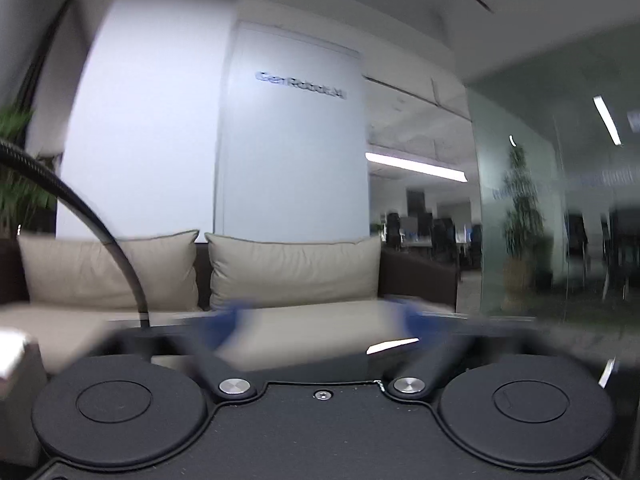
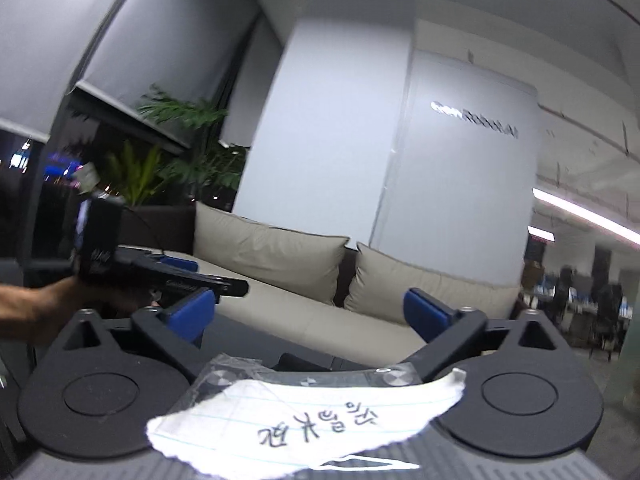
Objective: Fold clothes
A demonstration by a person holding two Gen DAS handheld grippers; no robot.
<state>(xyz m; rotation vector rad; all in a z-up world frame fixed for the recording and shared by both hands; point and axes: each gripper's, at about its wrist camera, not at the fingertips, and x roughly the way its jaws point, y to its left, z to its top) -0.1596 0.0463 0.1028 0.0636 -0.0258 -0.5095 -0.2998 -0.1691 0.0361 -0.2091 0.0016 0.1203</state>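
Handwritten paper scrap nearest — both grippers' fingers spread wide, empty, facing beige sofa.

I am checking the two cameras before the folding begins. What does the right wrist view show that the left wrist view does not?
Only the right wrist view shows the left gripper in the person's hand, a handwritten paper note and a dark window. Only the left wrist view shows a glass partition. Both show the beige sofa, two cushions and open fingers. No clothes appear.
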